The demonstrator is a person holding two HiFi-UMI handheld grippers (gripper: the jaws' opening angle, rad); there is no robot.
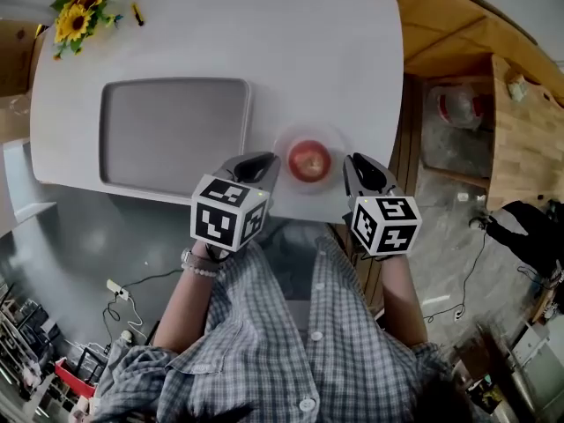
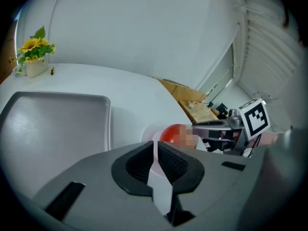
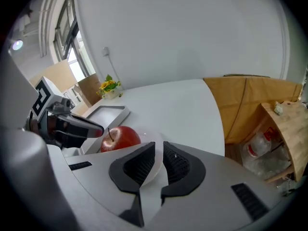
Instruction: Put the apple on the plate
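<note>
The apple [image 1: 309, 159] sits on the plate [image 1: 332, 137] on the counter [image 1: 291, 51], between the 2 tools. Both the left hand-held gripper [image 1: 263, 164] and the right hand-held gripper [image 1: 356, 171] are clenched on nothing, each just beside the plate.

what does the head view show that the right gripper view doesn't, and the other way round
Only the head view: the person's checked shirt and a beaded bracelet. Only the right gripper view: the wall and a window. Both: the apple on its plate, the tray, the sunflowers and the white table.
</note>
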